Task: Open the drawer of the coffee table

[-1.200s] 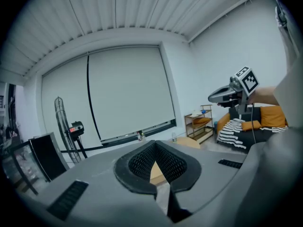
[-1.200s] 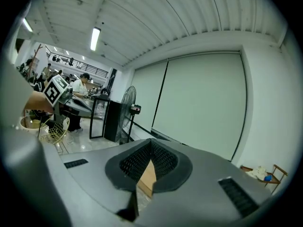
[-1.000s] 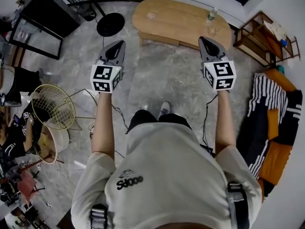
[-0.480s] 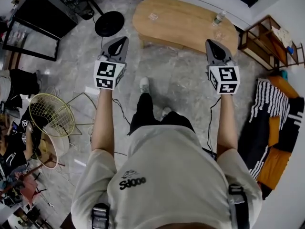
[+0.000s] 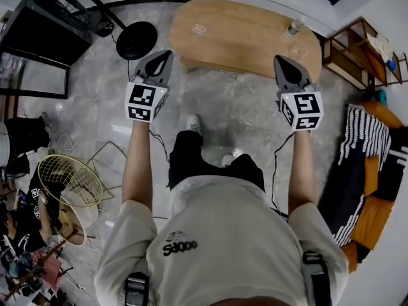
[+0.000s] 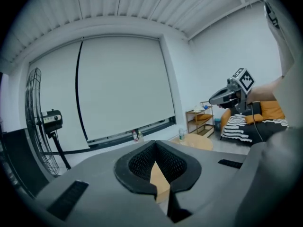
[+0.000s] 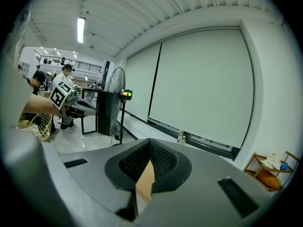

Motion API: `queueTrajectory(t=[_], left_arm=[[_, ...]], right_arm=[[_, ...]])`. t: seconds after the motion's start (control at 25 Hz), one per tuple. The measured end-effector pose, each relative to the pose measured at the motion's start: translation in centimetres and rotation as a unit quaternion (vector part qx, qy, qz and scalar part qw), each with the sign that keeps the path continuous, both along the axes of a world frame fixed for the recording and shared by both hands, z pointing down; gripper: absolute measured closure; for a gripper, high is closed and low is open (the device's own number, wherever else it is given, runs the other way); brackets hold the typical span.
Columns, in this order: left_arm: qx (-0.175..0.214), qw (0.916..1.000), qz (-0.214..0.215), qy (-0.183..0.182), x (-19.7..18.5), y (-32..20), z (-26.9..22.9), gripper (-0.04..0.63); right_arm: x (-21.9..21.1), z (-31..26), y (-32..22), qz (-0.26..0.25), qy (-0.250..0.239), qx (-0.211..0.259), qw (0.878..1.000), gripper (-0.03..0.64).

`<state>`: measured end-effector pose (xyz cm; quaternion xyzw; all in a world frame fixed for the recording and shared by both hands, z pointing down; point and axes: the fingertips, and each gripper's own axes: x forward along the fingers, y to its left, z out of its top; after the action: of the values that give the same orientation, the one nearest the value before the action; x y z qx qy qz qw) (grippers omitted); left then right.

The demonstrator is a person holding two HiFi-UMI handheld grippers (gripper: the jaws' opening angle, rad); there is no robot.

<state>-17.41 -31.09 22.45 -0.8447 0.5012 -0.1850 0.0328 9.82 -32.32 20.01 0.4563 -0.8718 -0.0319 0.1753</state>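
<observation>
Head view shows coffee table [image 5: 245, 34], drawer indiscernible.

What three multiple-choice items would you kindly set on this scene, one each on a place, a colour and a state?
1. Where on the coffee table does the bottle stand?
A) near its right end in the head view
B) at its left end
C) in its middle

2. What colour is the table top?
A) black
B) light wood
C) white

3. How are the jaws of the left gripper?
A) wide open
B) shut on the bottle
C) shut, holding nothing

Answers: 1 A, the bottle stands by the right end; 2 B, the top is tan wood; 3 C, the left gripper view shows the jaws together, with the table far beyond them.
</observation>
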Motion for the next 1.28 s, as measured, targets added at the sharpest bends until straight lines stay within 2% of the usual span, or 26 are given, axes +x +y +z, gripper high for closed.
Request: queueTrajectory(t=[0.24, 0.4, 0.52, 0.84, 0.96, 1.28], left_arm=[[-0.01, 0.9996, -0.02, 0.015, -2.0, -5.9, 6.8, 0.586], [-0.017, 0.9981, -0.055, 0.023, -4.0, -8.2, 12.9, 0.586], [-0.015, 0.9973, -0.067, 0.028, -4.7, -9.4, 17.6, 0.586], [0.011, 0.998, -0.059, -0.019, -6.0, -11.5, 30.6, 0.586], [0.016, 0.9978, -0.061, -0.023, -7.1, -12.2, 34.6, 0.586], [0.026, 0.9966, -0.078, 0.013, -7.0, -12.2, 42.7, 0.586]], right_arm=[[0.1, 6.0, -4.6, 0.008, 0.018, 0.018, 1.0, 0.623], [0.5, 12.7, -6.5, 0.011, 0.031, 0.013, 0.999, 0.623], [1.6, 18.1, -7.8, 0.016, 0.042, 0.004, 0.999, 0.623], [3.6, 31.7, -8.9, 0.034, 0.017, -0.01, 0.999, 0.623], [3.6, 35.8, -9.6, 0.043, 0.009, -0.003, 0.999, 0.623], [4.0, 43.8, -9.5, 0.041, 0.004, 0.015, 0.999, 0.623]])
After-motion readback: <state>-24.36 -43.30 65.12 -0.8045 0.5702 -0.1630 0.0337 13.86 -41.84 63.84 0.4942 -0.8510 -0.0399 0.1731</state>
